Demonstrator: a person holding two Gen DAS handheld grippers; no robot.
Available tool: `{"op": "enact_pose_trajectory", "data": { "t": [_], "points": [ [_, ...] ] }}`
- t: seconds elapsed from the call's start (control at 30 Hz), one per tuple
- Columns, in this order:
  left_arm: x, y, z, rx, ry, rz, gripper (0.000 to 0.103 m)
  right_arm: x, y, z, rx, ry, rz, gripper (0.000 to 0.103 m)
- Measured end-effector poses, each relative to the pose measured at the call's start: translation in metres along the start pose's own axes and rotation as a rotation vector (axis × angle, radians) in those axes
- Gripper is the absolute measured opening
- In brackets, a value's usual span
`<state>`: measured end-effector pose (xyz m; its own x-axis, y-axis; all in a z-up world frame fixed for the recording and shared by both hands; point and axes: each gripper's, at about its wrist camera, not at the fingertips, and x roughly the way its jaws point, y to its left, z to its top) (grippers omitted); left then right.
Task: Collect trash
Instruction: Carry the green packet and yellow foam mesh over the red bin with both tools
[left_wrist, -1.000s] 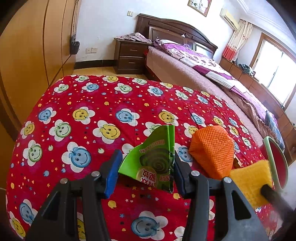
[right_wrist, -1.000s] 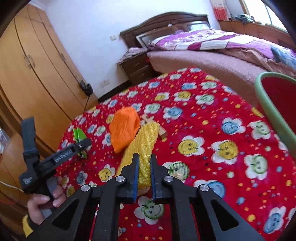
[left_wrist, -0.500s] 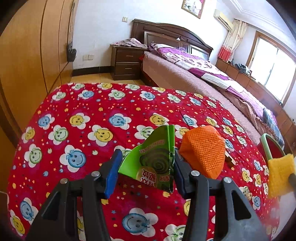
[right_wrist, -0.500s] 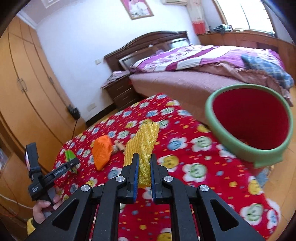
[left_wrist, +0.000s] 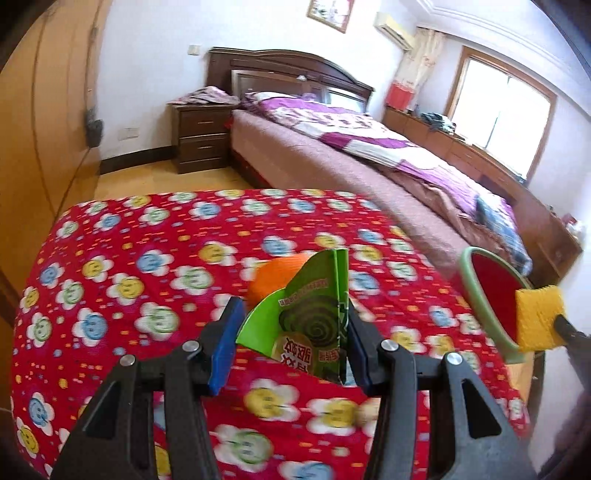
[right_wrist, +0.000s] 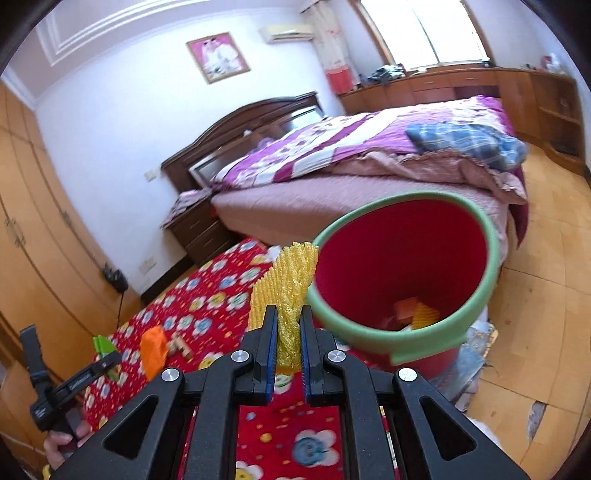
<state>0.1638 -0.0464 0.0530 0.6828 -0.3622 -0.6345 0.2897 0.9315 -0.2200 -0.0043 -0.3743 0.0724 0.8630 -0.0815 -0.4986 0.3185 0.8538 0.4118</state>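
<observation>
The green wrapper (left_wrist: 308, 319) between the left gripper's fingers hides most of the orange net (left_wrist: 277, 278) behind it. Past the right gripper's tips, scraps (right_wrist: 413, 314) deep inside the red bin (right_wrist: 391, 343) are too blurred to identify.

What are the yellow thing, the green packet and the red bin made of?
Yellow thing: looks like soft foam netting, from its open ribbed mesh that bunches where it is pinched. Green packet: seems thin printed card or paper, matte, with a sharp fold and a spiral print. Red bin: probably smooth moulded plastic, with a light green rim; slight blur leaves it open.
</observation>
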Motion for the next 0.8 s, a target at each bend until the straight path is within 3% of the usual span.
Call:
{"op": "enact_pose_trajectory", "data": {
  "t": [0.4, 0.8],
  "points": [
    [0.005, -0.103, 0.013, 0.094, 0.054, -0.169, 0.053, -0.013, -0.061, 0.016, 0.102, -0.061, -0.029, 0.011],
    [0.038, -0.198, 0.008, 0.21, 0.118, -0.252, 0.053, -0.007, -0.112, 0.022, 0.173, -0.089, -0.071, 0.011]
  ]
}}
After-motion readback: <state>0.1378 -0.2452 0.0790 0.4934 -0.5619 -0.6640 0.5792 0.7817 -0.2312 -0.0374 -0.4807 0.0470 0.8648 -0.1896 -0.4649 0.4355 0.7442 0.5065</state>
